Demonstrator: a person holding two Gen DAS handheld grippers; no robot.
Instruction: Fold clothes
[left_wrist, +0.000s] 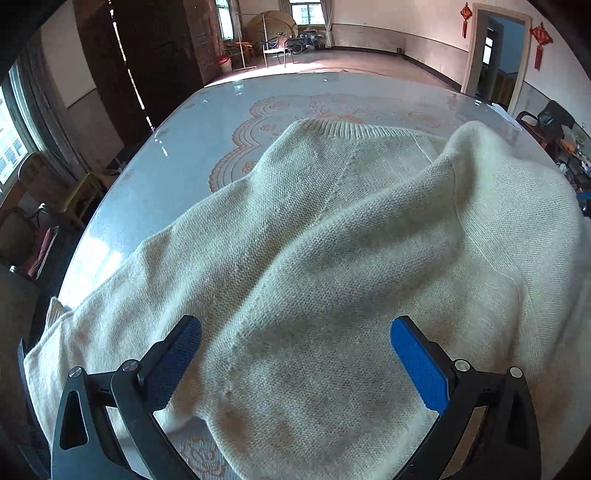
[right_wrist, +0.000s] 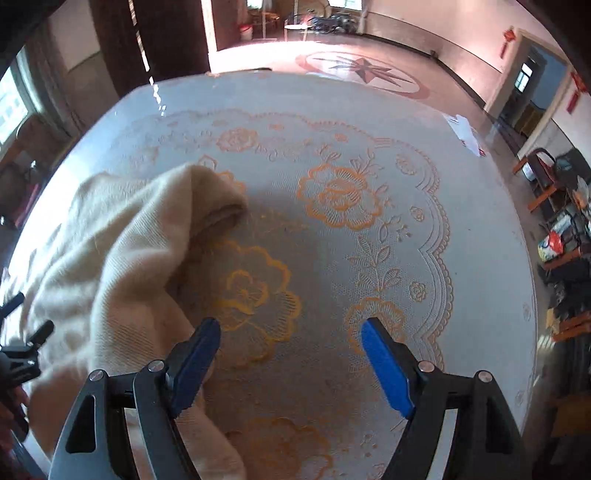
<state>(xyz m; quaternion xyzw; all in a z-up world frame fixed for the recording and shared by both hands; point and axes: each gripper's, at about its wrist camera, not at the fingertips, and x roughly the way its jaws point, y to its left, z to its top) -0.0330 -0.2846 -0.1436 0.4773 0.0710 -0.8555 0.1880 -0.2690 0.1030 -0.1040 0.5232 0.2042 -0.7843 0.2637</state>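
Sweater (left_wrist: 332, 240): cream knit, rumpled on tabletop (left_wrist: 207, 122)
Left hand-held gripper (left_wrist: 295, 365): spread above sweater
Right hand-held gripper (right_wrist: 290, 363): spread, pinching nothing

Right tongs (right_wrist: 290, 363) spread wide over floral tablecloth (right_wrist: 369, 229); cream sweater (right_wrist: 122, 258) bunched beside left finger.

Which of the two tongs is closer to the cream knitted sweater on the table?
Left. The left tongs hang open right over the cream knitted sweater, knit filling the gap. The right tongs hang open over bare flowered tablecloth beside its edge.
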